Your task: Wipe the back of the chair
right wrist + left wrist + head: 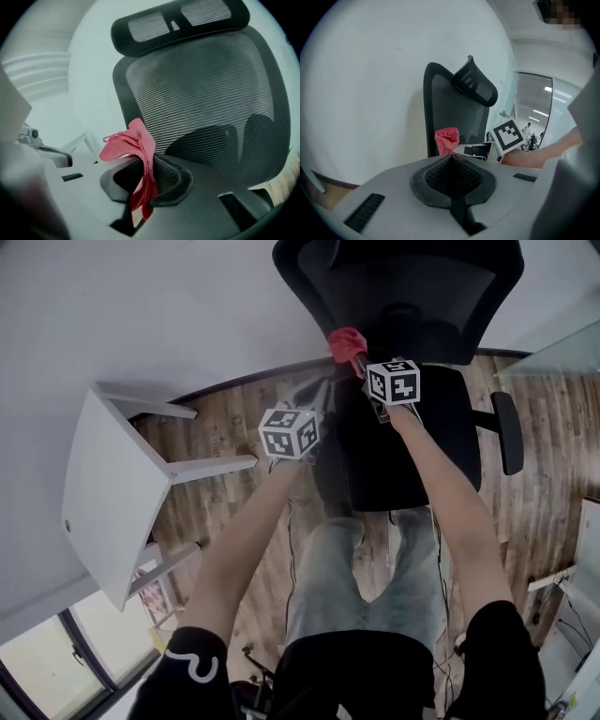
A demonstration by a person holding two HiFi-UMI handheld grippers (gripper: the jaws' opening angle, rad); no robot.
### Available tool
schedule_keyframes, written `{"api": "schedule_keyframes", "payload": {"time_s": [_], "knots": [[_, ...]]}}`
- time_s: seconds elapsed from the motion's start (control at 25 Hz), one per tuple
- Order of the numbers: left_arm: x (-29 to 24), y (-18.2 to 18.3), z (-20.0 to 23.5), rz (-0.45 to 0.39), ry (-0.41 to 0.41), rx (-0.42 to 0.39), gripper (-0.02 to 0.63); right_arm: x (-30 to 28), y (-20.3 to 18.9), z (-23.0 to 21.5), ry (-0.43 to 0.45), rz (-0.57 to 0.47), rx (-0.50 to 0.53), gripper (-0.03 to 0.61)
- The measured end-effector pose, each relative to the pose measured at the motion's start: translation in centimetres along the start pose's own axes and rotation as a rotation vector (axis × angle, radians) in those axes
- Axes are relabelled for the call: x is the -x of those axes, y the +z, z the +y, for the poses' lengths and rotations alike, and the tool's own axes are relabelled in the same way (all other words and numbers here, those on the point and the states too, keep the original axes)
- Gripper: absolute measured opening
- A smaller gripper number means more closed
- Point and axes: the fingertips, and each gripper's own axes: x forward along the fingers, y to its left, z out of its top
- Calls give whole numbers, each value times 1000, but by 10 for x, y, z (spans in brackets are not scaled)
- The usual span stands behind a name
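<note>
A black mesh office chair (403, 296) stands against the white wall, its backrest (206, 98) and headrest (178, 21) filling the right gripper view. My right gripper (359, 357) is shut on a red cloth (136, 145), held just in front of the backrest's left side; the red cloth (345, 341) shows above the seat. The left gripper (314, 399) hangs left of the chair with its jaws closed on nothing. In the left gripper view the chair (450, 112) appears side-on with the cloth (446, 139) beside it.
A white table (103, 493) stands to the left on the wooden floor (225, 427). The chair's armrest (509, 432) juts out at the right. A glass partition (534, 112) lies beyond the chair. My legs are below the seat.
</note>
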Motion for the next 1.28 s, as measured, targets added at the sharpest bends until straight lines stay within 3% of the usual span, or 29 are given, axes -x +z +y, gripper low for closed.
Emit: {"api": "schedule_keyframes", "payload": {"time_s": [0.2,0.44,1.28], "knots": [[13,-7,15,-1,17,2,25,-17,-12,8,-7,42,39,67],[6,1,10,-11,16,-2,26,-14,-16,-24,-71,62,37,67],[-79,7,-87,56,-73,-48,25,82,-5,-216,-318,42,-88,67]]}}
